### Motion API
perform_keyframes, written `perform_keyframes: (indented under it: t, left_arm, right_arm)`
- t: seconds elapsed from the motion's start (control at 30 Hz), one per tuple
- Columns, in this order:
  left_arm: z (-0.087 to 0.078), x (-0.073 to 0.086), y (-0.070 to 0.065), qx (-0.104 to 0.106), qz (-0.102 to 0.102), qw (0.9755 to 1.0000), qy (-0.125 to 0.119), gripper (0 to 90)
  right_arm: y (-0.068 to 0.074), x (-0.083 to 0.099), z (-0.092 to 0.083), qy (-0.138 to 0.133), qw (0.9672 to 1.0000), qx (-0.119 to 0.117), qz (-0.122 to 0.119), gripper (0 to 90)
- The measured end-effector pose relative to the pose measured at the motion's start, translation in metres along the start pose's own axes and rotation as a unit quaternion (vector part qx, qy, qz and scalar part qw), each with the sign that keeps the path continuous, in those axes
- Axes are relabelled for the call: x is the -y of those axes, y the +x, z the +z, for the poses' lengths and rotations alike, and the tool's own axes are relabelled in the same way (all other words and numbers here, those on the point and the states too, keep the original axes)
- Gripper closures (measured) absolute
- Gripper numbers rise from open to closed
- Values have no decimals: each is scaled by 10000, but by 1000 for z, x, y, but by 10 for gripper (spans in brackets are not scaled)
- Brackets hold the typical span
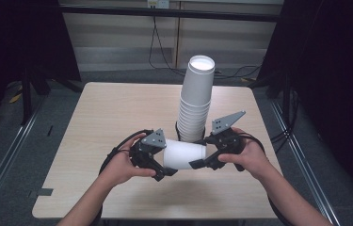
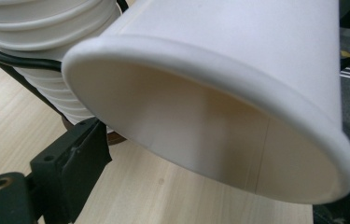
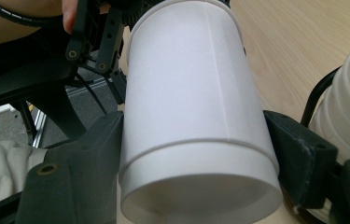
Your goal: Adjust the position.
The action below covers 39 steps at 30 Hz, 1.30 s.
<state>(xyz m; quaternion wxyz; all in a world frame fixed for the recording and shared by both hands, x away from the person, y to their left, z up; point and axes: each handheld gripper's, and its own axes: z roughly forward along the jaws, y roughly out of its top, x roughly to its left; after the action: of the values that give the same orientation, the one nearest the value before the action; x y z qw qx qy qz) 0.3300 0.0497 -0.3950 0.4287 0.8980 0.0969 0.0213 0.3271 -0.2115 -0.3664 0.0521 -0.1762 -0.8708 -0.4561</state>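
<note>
1. The left gripper (image 1: 161,165) sits at the near-middle of the counter (image 1: 108,113), black and angular with a grey three-cornered plate on top. In the left gripper view one jaw stands just beside the cup's rolled rim; whether its pads press on the rim I cannot tell.
2. The paper cup (image 1: 185,155) lies on its side between the two grippers — smooth, matt white, a tapered cone with a vertical seam. Its long axis runs left to right, with the wide open mouth (image 2: 210,135) pointing left and the recessed base (image 3: 200,198) pointing right.
3. The right gripper (image 1: 201,163) is clamped on the cup's base end, one black jaw against each side of the wall.
4. Just beyond, a tall stack of cups (image 1: 196,101) stands upright — ribbed with nested rims, leaning slightly right.
</note>
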Motion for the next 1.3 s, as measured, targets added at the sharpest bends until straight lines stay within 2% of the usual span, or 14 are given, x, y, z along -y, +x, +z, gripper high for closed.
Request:
perform_keyframes:
  t: [0.07, 0.13, 0.33, 0.73, 0.83, 1.07, 1.13, 1.3]
  left_arm:
    - [-1, 0, 0, -26, -6, 10000, 37, 82]
    - [-3, 0, 0, -101, 4, 9999, 75, 124]
    - [-11, 0, 1, -43, -52, 10000, -57, 122]
    - [-9, -6, 1, 64, 96, 9998, -146, 27]
    - [-8, -7, 2, 197, 188, 9995, -142, 21]
    - [-5, -7, 2, 249, 182, 9995, 1, 18]
    - [-5, -7, 2, 256, 236, 9994, 60, 27]
    - [-6, -9, 1, 199, 288, 9993, 142, 40]
  right_arm:
    - [0, 0, -1, -7, 10000, 5, 22, 240]
    - [-1, 1, -2, -11, 10000, 76, 11, 240]
    - [-4, 6, -7, -10, 9999, 115, 74, 240]
    - [-1, 4, -2, 59, 10000, -27, -42, 241]
    - [0, 3, -1, 37, 9999, -64, -82, 241]
    - [2, 0, 2, 40, 9998, -127, -121, 241]
    - [1, 0, 2, 51, 9998, -112, -127, 240]
    - [0, 0, 3, 40, 9998, -120, -119, 241]
